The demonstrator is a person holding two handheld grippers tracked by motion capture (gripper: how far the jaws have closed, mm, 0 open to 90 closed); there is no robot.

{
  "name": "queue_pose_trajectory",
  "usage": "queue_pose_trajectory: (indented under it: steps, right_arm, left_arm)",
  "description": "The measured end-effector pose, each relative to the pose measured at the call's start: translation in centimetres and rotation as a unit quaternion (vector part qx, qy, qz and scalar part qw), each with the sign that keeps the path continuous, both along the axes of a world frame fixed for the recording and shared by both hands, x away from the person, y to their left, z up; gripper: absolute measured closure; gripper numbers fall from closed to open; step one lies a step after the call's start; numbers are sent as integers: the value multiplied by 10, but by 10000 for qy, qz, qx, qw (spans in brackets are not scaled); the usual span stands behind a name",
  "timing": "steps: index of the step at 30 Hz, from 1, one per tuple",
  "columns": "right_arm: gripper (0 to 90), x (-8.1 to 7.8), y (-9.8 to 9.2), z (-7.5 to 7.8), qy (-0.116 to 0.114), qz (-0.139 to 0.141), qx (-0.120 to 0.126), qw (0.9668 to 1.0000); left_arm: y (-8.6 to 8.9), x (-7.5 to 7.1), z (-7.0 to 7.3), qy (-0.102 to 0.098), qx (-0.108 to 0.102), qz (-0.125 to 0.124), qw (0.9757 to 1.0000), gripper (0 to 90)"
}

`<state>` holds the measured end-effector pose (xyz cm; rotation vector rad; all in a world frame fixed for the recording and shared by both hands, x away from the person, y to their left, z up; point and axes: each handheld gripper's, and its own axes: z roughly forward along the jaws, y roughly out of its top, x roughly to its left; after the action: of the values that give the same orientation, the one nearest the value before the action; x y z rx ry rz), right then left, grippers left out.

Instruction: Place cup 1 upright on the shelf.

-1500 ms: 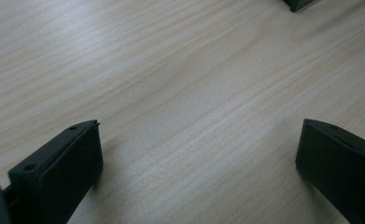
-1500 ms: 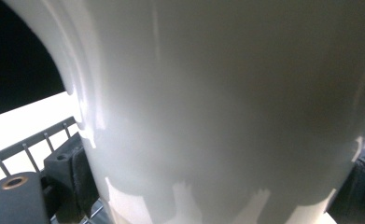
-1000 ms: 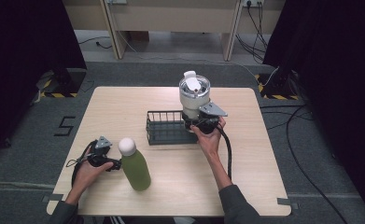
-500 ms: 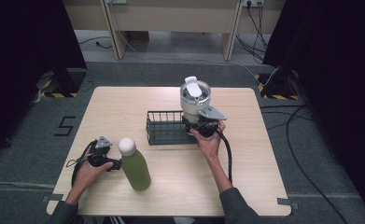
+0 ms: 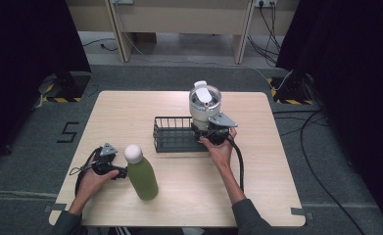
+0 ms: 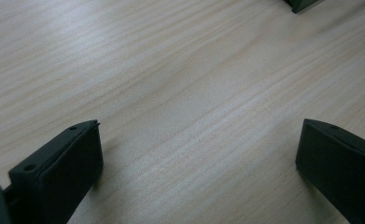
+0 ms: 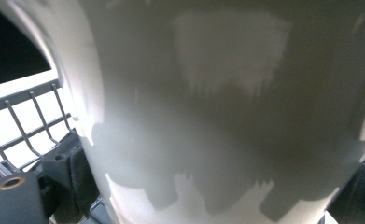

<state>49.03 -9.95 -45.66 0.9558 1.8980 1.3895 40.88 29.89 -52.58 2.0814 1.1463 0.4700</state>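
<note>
High view: at centre frame, the right gripper (image 5: 209,133) clamps a white jug (image 5: 204,101) standing upright in the right end of a black wire basket (image 5: 172,134); lower left, the left gripper (image 5: 111,167) rests on the wooden table (image 5: 272,186) just beside a green bottle (image 5: 141,172).

Left gripper view: its jaws stand spread wide over bare wood.

Right gripper view: the jug's pale wall looms close, pinched between both jaws, with basket wires at left.
</note>
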Motion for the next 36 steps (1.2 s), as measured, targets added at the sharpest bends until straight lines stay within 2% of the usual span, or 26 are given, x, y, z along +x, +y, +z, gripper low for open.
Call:
queue_pose_trajectory:
  steps: [5, 9, 16, 36]
  right_arm:
    - [100, -1, 0, 0, -15, -37, -10, 10000]
    - [94, -3, 1, -2, -173, -98, 9, 9998]
    - [94, -5, 0, -4, -205, -124, 85, 9997]
    - [94, -11, -5, -9, -72, -162, 274, 9995]
  left_arm:
    - [0, 0, 0, -4, -6, -2, 10000, 0]
    - [0, 0, 0, -4, -6, -2, 10000, 0]
    - [0, 0, 0, -1, -1, 0, 10000, 0]
    - [0, 0, 0, -1, 0, 0, 10000, 0]
